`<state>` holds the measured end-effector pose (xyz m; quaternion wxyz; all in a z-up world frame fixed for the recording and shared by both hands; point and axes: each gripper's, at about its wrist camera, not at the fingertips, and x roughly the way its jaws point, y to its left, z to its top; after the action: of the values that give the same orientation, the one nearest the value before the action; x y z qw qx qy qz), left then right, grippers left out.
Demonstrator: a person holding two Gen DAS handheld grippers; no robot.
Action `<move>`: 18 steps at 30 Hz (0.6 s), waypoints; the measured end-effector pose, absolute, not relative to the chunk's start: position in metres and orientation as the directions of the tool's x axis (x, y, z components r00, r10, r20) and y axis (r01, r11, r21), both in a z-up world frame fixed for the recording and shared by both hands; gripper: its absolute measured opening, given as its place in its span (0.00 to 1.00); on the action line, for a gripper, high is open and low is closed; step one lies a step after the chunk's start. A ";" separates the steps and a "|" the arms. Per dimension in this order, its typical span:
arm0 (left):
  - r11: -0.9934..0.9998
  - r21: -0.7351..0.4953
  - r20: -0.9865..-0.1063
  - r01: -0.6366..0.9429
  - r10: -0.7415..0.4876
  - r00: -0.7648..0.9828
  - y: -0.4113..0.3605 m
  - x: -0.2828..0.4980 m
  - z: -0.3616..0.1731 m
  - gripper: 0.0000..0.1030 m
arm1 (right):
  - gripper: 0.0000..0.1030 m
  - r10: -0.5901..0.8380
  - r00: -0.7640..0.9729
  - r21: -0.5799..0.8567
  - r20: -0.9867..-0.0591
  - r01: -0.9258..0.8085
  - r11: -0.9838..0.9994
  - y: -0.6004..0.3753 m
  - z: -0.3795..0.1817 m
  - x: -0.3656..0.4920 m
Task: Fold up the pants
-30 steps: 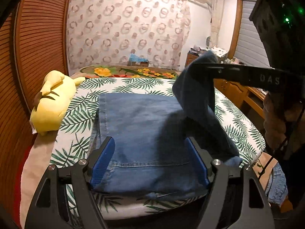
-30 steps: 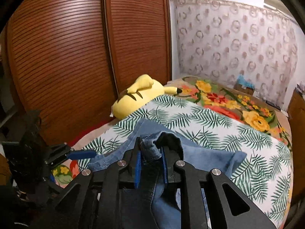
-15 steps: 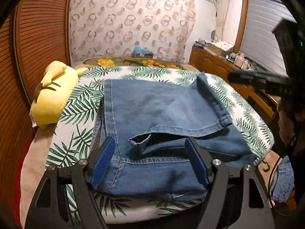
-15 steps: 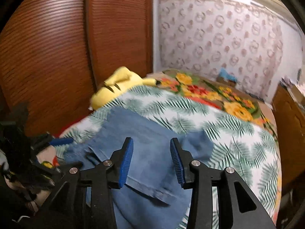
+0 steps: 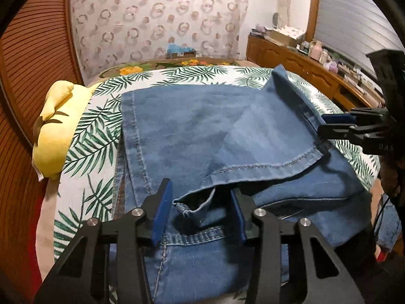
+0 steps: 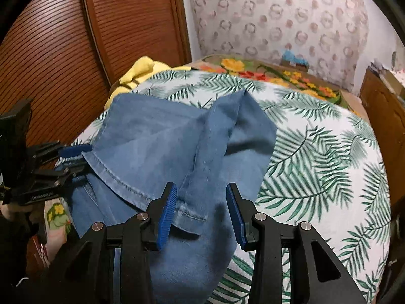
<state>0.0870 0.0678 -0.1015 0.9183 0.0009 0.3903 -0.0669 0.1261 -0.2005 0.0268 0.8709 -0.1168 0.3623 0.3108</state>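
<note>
We see the blue denim pants (image 5: 177,131) lying on the palm-leaf bedspread (image 5: 96,136) of the bed, roughly in its middle and reaching to the near edge. In the left wrist view their long axis seems to run from the near edge of the bed toward the far curtain (image 5: 157,15), with one stitched side seam running straight away from us on the left. A leg has been laid back over the rest, so that its hemmed cuff (image 5: 265,167) lies slantwise across the lower layer, the hem line running from near our left gripper up toward the right; the cuff mouth gapes a little and a small corner of it curls under. The cloth is a mid-blue wash with paler stitching, smooth over the far part and rumpled with a raised ridge where the folded leg bends. Our left gripper (image 5: 200,207) hovers low over the curled cuff corner, its jaws closing with that corner between the blue pads, which do not yet press it. Our right gripper (image 6: 201,210) sits over the other end of the same hem, jaws parted and holding nothing, the denim lying beneath them. A yellow plush toy (image 5: 55,131) rests against the wooden wardrobe doors (image 6: 76,38) at the left side of the bed.
</note>
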 end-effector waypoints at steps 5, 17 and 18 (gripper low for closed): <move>0.991 -0.027 -0.703 0.133 -0.114 0.702 0.065 0.079 -0.101 0.21 | 0.21 0.485 0.501 0.045 -0.717 -0.661 0.749 -0.189 0.022 0.131; 0.984 -0.072 -0.570 0.161 -0.173 0.803 0.059 0.025 -0.043 0.07 | 0.05 0.590 0.600 -0.041 -0.540 -0.719 0.694 -0.145 0.107 0.126; 0.984 -0.079 -0.568 0.159 -0.176 0.804 0.060 0.022 -0.040 0.07 | 0.05 0.599 0.602 -0.048 -0.528 -0.726 0.686 -0.138 0.115 0.126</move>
<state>0.0223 0.0596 -0.0404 0.9496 -0.0139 0.3006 -0.0883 0.1260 -0.1380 0.1154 0.8854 -0.1299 0.2435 0.3740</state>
